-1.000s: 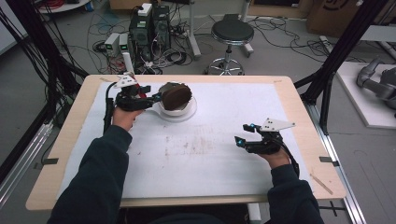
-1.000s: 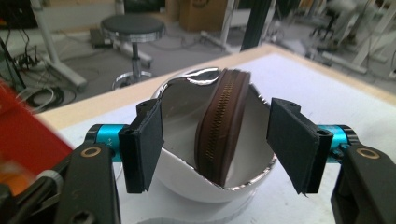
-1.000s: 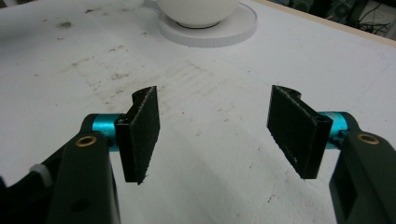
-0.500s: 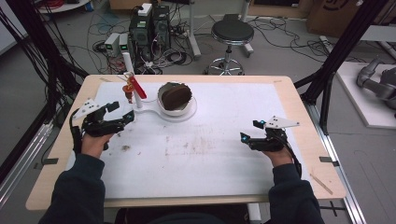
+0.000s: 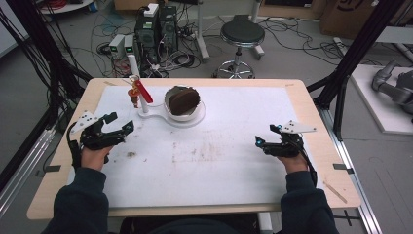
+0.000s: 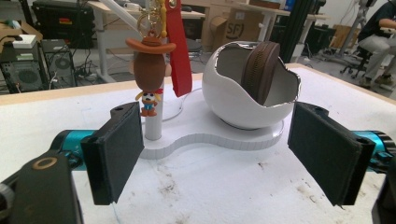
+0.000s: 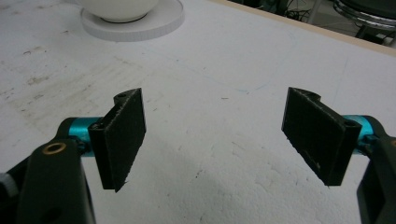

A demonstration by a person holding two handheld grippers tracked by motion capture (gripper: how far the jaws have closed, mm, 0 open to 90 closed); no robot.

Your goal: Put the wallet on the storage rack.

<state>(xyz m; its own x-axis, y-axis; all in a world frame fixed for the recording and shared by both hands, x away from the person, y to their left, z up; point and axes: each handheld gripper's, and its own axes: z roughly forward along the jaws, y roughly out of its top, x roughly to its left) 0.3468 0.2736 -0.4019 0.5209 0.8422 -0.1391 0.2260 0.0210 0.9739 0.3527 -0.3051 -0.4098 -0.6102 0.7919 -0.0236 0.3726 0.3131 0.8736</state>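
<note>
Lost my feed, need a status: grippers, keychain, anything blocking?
Left gripper and right gripper open, empty. Keychain hangs on stand, beside pouch in bowl. Nothing in the way.

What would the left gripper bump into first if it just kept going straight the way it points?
Probably the flat white stand base on the table; its open left gripper aims between the slim white post and the white egg-shaped bowl. Depth is hard to judge.

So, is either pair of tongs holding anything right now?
No. The left tongs and the right tongs both stand open with nothing between their jaws.
</note>
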